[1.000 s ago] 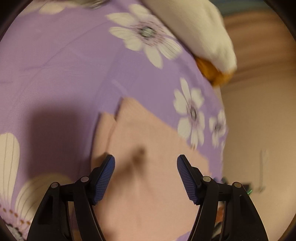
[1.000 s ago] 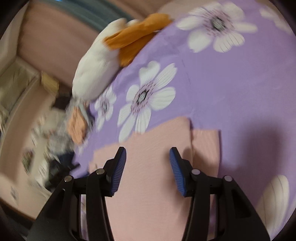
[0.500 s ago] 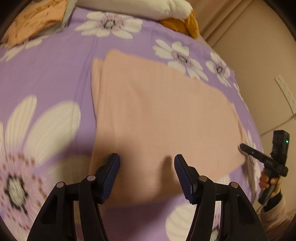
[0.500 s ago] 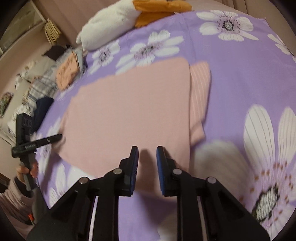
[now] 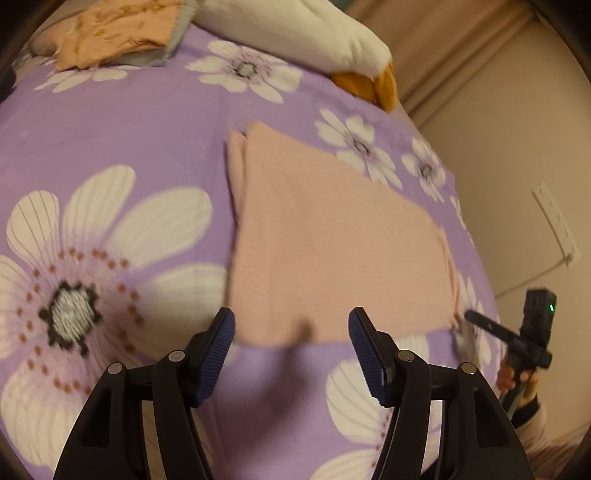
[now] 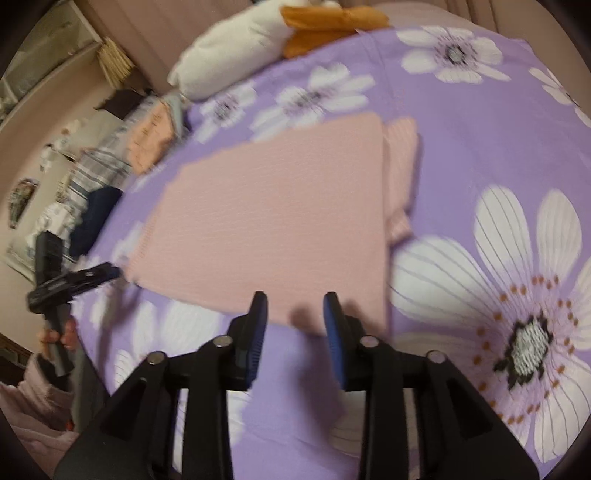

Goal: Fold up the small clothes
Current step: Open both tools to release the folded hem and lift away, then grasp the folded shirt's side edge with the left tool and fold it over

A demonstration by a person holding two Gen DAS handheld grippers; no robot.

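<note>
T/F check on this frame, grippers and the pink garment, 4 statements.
1. The pink garment lies flat on the purple floral bedspread. True.
2. The left gripper is shut on the garment. False: it is open and holds nothing.
3. The right gripper is open. True.
4. The white pillow lies on top of the garment. False: it sits apart, at the far edge of the bed.

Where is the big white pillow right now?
The white pillow lies at the far edge of the purple flowered bedspread, beyond the folded pink garment, with an orange cloth at its end; the right wrist view shows it top centre.
</note>
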